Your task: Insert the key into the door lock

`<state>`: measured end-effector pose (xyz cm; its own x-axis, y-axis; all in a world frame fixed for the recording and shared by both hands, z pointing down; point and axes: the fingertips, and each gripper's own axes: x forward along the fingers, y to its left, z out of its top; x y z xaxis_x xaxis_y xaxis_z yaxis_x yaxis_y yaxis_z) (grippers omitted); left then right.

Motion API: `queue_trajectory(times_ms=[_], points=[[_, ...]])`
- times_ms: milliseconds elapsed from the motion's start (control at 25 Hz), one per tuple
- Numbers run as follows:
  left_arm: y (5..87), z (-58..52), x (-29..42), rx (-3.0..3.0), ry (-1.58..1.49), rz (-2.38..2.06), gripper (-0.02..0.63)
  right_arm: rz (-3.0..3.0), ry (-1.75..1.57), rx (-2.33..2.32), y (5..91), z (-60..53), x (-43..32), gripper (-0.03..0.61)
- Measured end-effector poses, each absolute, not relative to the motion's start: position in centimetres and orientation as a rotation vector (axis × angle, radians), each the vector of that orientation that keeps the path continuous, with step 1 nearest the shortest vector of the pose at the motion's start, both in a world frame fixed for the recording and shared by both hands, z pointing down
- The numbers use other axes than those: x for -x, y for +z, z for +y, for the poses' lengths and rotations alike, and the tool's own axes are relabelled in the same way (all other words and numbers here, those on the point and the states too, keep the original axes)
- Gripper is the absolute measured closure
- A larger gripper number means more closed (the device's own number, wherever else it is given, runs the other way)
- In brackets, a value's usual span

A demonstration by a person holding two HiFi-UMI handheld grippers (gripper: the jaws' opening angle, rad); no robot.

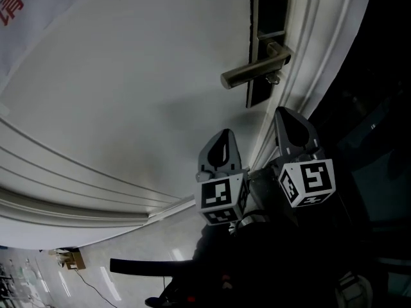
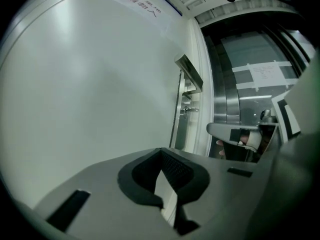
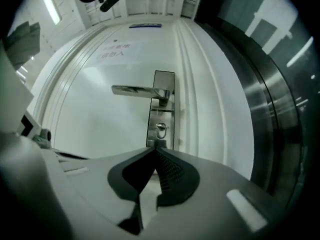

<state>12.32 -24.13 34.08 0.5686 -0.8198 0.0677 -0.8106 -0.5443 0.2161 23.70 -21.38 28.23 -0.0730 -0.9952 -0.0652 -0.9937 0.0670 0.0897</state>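
The left tongs (image 1: pixel 223 147) and the right tongs (image 1: pixel 294 128) are held side by side, close together, tips pointing away from the person. The right reaches slightly further forward. Both have their jaws closed, tips meeting, nothing between them.

The door lock (image 3: pixel 161 109) is a tall, narrow metal plate standing upright on a pale door (image 3: pixel 100 114), close beside the door's moulded edge. A brushed metal lever handle (image 3: pixel 137 90) reaches out level from the upper part of the plate, pointing away from that edge. Just under the lever, a small shiny key (image 3: pixel 160 129) with a rounded head appears to sit in the keyhole. Seen from the side it juts straight out from the plate (image 2: pixel 190 109), and from above it shows as a small glint beneath the lever (image 1: pixel 274 78).
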Motion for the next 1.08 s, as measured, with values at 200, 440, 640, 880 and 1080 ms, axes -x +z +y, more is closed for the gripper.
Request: queue_trajectory(times_ms=[200,440,640,880,1080], points=[[34.2,-23.9,-12.8,-2.61,-0.017,-1.368,0.612,-2.326,-0.143,-2.117,28.3,-20.9,-23.4,0.578],[33.8,-23.6,-13.5,-2.618,-0.06,-1.349,0.612,-2.322,-0.174,-2.086,28.4,-20.7,-23.2,0.578],[33.7,-23.5,-13.6,-2.617,-0.067,-1.345,0.612,-2.327,-0.189,-2.074,28.3,-20.7,-23.0,0.578],[33.7,-23.3,-13.6,-2.618,-0.054,-1.351,0.613,-2.338,-0.192,-2.066,28.1,-20.6,-22.8,0.578],[33.7,-23.4,-13.4,-2.612,-0.058,-1.363,0.612,-2.346,-0.197,-2.061,28.0,-20.7,-22.6,0.578]])
